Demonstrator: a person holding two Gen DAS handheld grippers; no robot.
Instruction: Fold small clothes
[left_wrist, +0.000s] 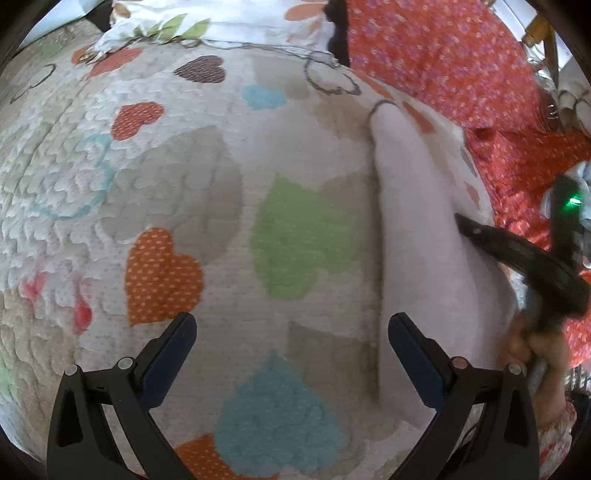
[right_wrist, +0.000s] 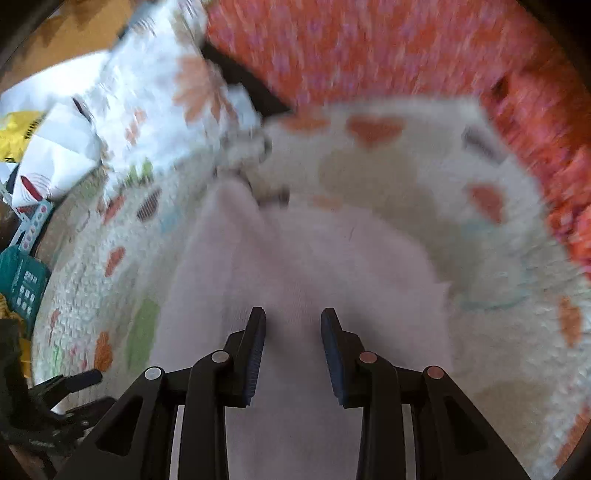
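Right gripper (right_wrist: 292, 334) hovers half-spread over the pale pink garment (right_wrist: 295, 266) on the quilt (left_wrist: 184, 184); left gripper (left_wrist: 291, 332) gapes, holding nothing. Soft, light cloth — pinch an edge.

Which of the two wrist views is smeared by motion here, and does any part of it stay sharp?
Right wrist view: heavy motion blur over the heart-print quilt and pale pink garment; only the right gripper stays crisp, jaws apart. Left wrist view: mostly sharp, with mild smear at the right edge and fisheye bulging of the quilt; the left gripper is clear, jaws wide.
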